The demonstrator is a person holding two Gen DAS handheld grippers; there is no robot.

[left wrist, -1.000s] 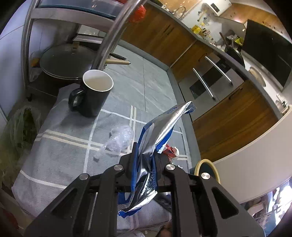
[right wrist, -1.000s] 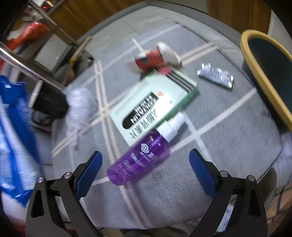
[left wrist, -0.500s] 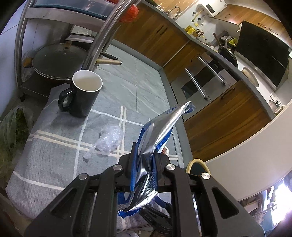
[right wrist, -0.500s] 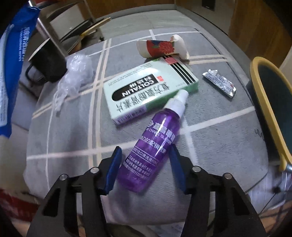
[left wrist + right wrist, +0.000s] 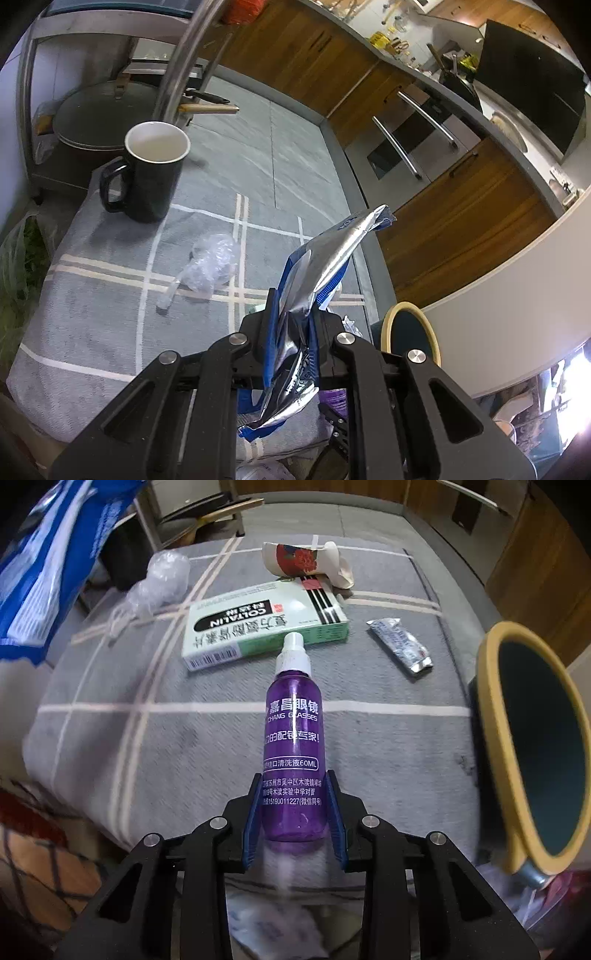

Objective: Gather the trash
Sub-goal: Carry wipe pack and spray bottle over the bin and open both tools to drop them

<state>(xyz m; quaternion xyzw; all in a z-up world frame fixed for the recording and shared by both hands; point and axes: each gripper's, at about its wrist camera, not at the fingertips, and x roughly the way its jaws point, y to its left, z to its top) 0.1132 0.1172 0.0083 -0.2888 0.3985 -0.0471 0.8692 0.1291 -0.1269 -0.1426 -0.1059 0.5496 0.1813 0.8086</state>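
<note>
Between the right gripper's (image 5: 294, 814) blue pads, a smooth purple plastic bottle (image 5: 294, 746) is lying on the grey woven cloth (image 5: 147, 738); the jaws have just been closing from wide apart onto it. Left gripper (image 5: 291, 332) is still pinching the crinkled foil bag (image 5: 317, 273) upright.

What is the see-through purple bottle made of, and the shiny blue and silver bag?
Purple spray bottle: probably clear tinted plastic, glossy, with a highlight streak; white cap looks plastic too. Blue and silver bag: seemingly thin foil-lined plastic film, since its inside gleams like metal and it crumples.
</note>
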